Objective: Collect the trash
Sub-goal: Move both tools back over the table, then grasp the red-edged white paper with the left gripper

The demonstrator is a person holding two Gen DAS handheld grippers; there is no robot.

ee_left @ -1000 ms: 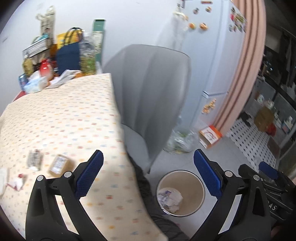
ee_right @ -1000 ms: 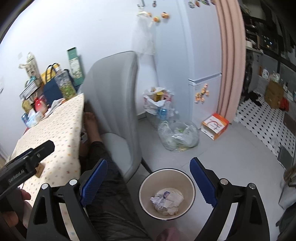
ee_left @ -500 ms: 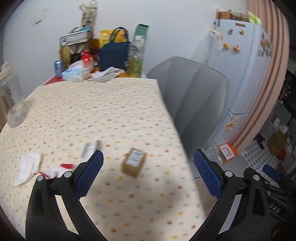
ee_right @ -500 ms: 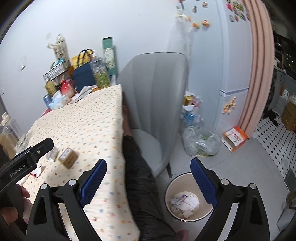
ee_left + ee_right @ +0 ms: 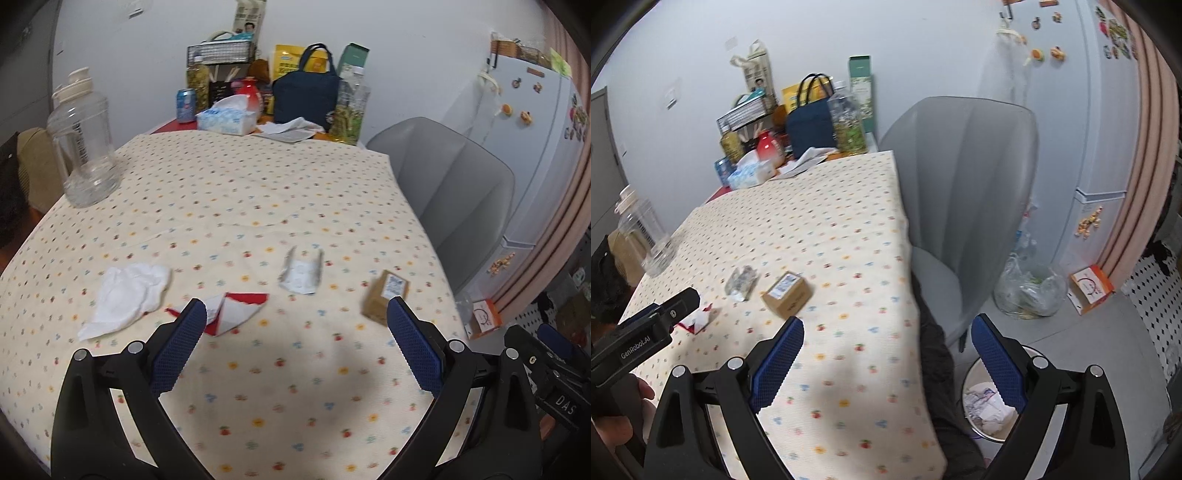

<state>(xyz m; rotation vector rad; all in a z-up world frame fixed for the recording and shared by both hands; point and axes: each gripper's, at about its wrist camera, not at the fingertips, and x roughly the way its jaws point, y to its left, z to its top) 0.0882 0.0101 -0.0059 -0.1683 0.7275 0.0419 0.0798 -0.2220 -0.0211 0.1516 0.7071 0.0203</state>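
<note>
Trash lies on the dotted tablecloth (image 5: 258, 192): a crumpled white tissue (image 5: 127, 293), a red and white wrapper (image 5: 229, 312), a clear plastic wrapper (image 5: 301, 275) and a small brown box (image 5: 386, 295). My left gripper (image 5: 293, 345) is open and empty just above the cloth, near the red wrapper and the box. My right gripper (image 5: 886, 360) is open and empty over the table's right edge. In the right wrist view the box (image 5: 786, 293) and clear wrapper (image 5: 740, 282) lie ahead left, and the waste bin (image 5: 984, 406) with paper in it stands on the floor at lower right.
A grey chair (image 5: 450, 184) stands at the table's right side. A clear jug (image 5: 85, 147) stands at the table's left. A tissue box (image 5: 227, 118), navy bag (image 5: 304, 96) and bottles crowd the far end. A plastic bag (image 5: 1028, 290) and orange box (image 5: 1089, 288) lie on the floor by the fridge (image 5: 1082, 110).
Both grippers have swung left from the bin and floor toward the table. The left one now faces the trash on the cloth; the bin has slid to the right wrist view's lower right.
</note>
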